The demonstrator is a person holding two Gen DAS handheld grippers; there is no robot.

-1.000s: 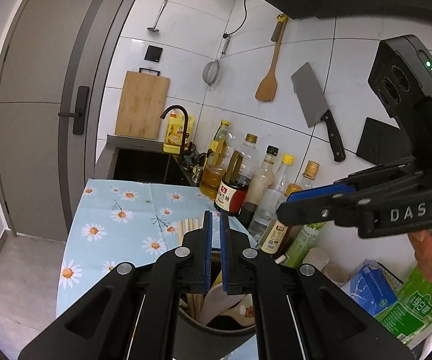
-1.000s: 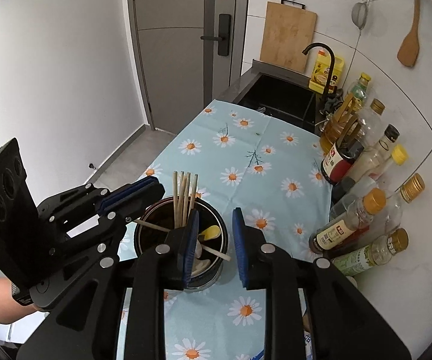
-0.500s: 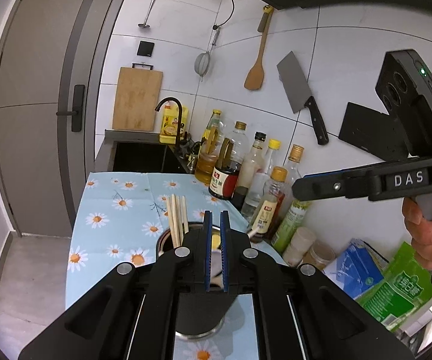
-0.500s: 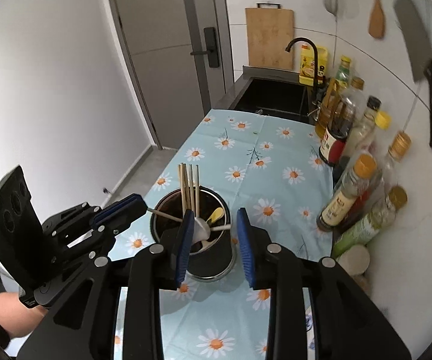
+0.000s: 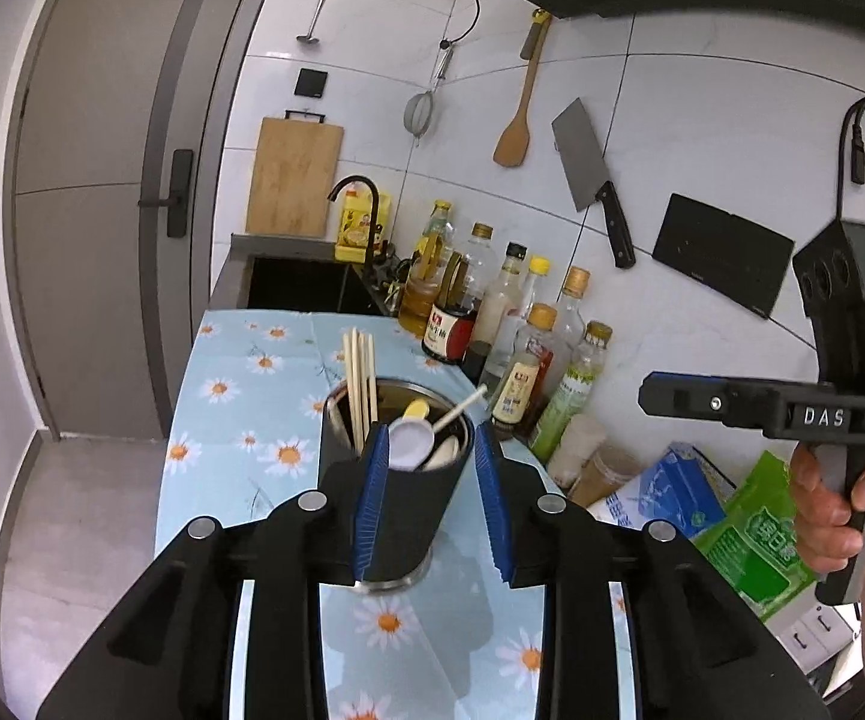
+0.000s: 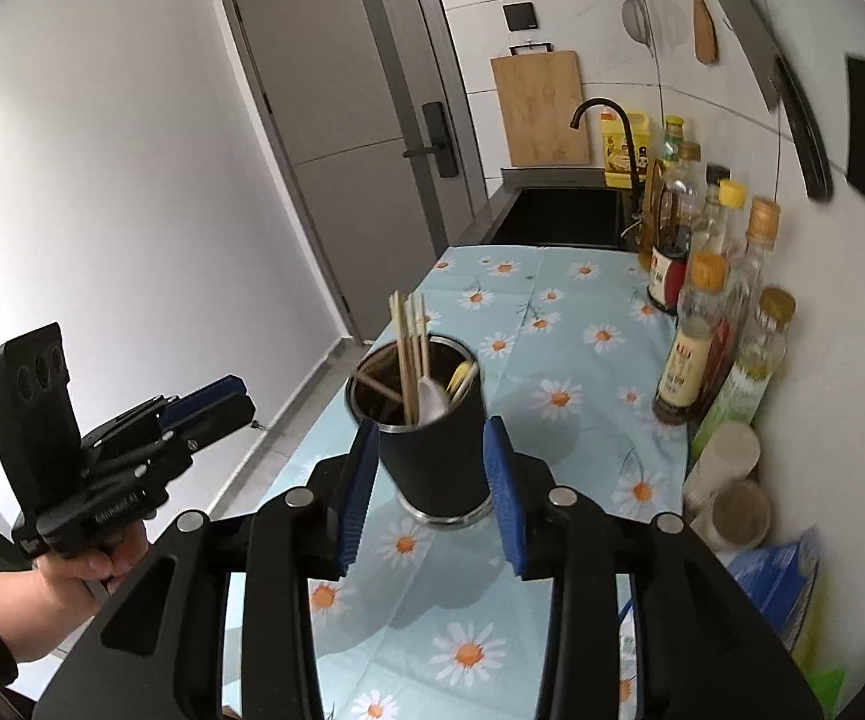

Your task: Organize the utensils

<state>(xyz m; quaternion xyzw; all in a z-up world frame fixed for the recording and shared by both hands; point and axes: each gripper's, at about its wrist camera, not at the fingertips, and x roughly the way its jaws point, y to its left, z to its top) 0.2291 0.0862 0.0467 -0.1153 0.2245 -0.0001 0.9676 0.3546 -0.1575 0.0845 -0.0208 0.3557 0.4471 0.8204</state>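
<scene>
Both claws have opened since a second ago: the left claw, then nearly pinched together above the holder, now stands spread wide, and the right claw has gone from a narrow gap to a wide one. Both cameras have also drawn back and risen, so the utensil holder shows whole instead of only its mouth.

Left claw: open, gripping nothing; the holder appears between its blue pads in its own view, with no contact evident. Right claw: open, empty; the holder likewise sits framed between its pads, slightly beyond them.

Position: holder stands upright on the daisy-print cloth of the bench, mid-width, toward the near end, well apart from the bottle row along the wall edge.

Appearance: dark cylindrical cup with a bright metal rim and base ring. Chopsticks stand bunched and nearly vertical on the side away from the wall; one stick lies slanted across the mouth. White spoon and a yellow-tipped piece lean toward the wall side.

Judgement: contents already collected in the cup, claws empty and released. Task looks at or near completion; wide pads suggest a let-go posture, or readiness to shift the cup itself.
</scene>
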